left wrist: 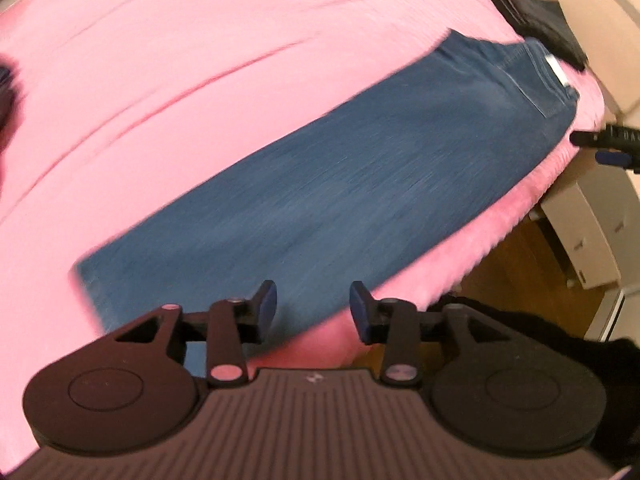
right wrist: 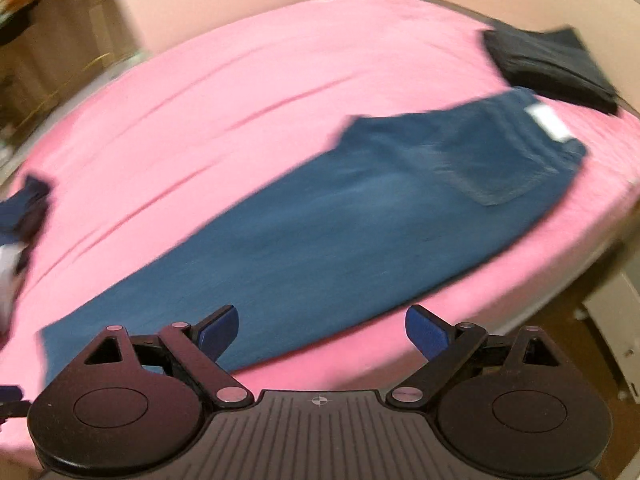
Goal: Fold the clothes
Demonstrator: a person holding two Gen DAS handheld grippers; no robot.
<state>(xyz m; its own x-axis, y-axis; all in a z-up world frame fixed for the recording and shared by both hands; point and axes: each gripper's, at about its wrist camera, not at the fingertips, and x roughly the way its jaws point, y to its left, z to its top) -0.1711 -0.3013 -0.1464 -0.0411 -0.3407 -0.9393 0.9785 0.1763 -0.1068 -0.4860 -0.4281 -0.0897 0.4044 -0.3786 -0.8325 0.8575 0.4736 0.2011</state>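
Observation:
A pair of blue jeans (left wrist: 344,184) lies flat on the pink bed (left wrist: 160,80), folded lengthwise, waistband and white label at the far right, leg hem near me. My left gripper (left wrist: 313,306) hovers open over the hem end, nothing between its fingers. In the right wrist view the same jeans (right wrist: 360,216) stretch diagonally, back pocket at the upper right. My right gripper (right wrist: 322,330) is open above the near edge of the leg, holding nothing. The other gripper's tip (left wrist: 604,144) shows past the bed's right edge in the left wrist view.
A folded dark garment (right wrist: 548,64) lies at the bed's far right corner, near the waistband. More dark clothing (right wrist: 24,208) sits at the left edge. Wooden floor and a white drawer unit (left wrist: 592,232) lie beyond the bed's right side. Both frames are motion-blurred.

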